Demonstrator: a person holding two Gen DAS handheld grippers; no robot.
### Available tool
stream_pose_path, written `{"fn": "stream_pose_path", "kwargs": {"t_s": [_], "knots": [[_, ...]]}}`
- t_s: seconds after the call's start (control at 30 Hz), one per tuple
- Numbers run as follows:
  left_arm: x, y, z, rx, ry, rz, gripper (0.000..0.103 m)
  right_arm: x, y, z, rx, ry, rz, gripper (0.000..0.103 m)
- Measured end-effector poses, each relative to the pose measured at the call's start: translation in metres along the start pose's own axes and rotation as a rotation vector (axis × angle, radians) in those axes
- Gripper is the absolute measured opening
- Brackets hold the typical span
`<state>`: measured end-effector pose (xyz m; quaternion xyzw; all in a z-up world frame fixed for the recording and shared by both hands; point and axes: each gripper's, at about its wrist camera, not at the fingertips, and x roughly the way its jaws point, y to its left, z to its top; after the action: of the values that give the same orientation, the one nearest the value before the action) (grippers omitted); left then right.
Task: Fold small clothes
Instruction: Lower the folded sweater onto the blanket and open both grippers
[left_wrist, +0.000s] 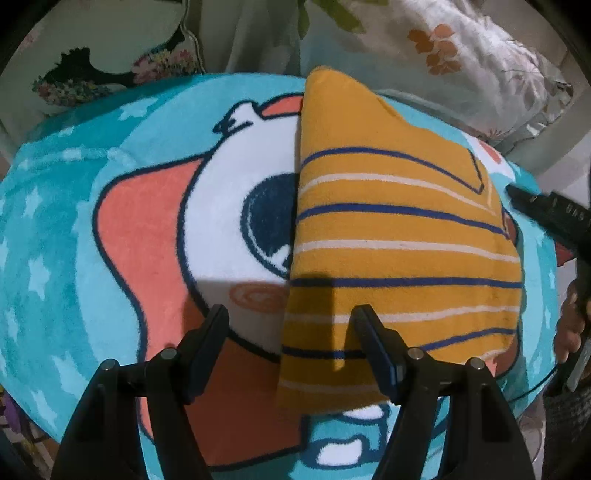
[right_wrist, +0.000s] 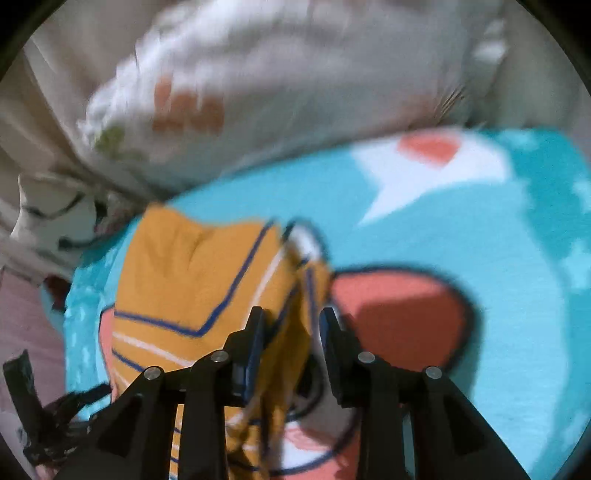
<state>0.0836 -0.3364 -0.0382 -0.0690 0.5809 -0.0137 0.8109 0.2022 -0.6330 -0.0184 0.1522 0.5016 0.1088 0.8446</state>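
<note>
From your left wrist camera, the orange striped garment (left_wrist: 395, 236) lies folded on the turquoise cartoon blanket (left_wrist: 66, 229), its long straight edge running down the middle of the picture and its top narrowing to a point near the far edge of the blanket. Your left gripper (left_wrist: 290, 321) hangs over the near end of the garment with its fingers spread wide and nothing between them; one finger is above the blanket, the other above the orange cloth. Your right gripper (left_wrist: 546, 210) shows at the right edge as a dark shape just beside the garment, with your right hand (left_wrist: 570, 325) below it. A floral pillow (left_wrist: 461, 55) sits behind the blanket.

From your right wrist camera, which is blurred, the garment (right_wrist: 192, 280) lies on the blanket (right_wrist: 517, 277), reaching from the middle left down to the gripper. Your right gripper (right_wrist: 291, 321) has its fingers narrowly parted, with a fold of the orange cloth lying between them. You cannot tell whether they pinch it. The pillow (right_wrist: 277, 74) fills the top.
</note>
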Motion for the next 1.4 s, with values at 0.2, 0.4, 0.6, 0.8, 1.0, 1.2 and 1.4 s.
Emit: {"fn": "stream_pose_path", "kwargs": {"t_s": [0.2, 0.4, 0.6, 0.8, 1.0, 1.2, 1.4], "knots": [[-0.024, -0.004, -0.007, -0.007, -0.081, -0.004, 0.070, -0.032, 0.029, 0.006, -0.019, -0.110, 0.155, 0.034], [-0.052, 0.001, -0.018, -0.025, -0.168, 0.070, 0.070, 0.030, 0.048, -0.008, 0.000, 0.070, 0.289, 0.034], [-0.076, 0.012, -0.021, -0.070, -0.252, 0.133, 0.080, 0.028, 0.051, -0.010, -0.047, 0.028, 0.122, 0.035], [-0.083, 0.008, -0.020, -0.079, -0.293, 0.143, 0.080, -0.015, 0.082, -0.027, -0.159, -0.049, 0.178, 0.046], [-0.089, 0.000, -0.028, -0.071, -0.308, 0.195, 0.080, 0.027, 0.081, -0.056, -0.208, 0.076, 0.072, 0.054], [-0.090, 0.008, -0.043, -0.071, -0.264, 0.261, 0.080, 0.009, 0.069, -0.052, -0.158, 0.019, 0.103, 0.055], [-0.079, 0.014, -0.054, -0.057, -0.217, 0.239, 0.080, -0.021, 0.050, -0.071, -0.110, -0.040, 0.040, 0.058]]}}
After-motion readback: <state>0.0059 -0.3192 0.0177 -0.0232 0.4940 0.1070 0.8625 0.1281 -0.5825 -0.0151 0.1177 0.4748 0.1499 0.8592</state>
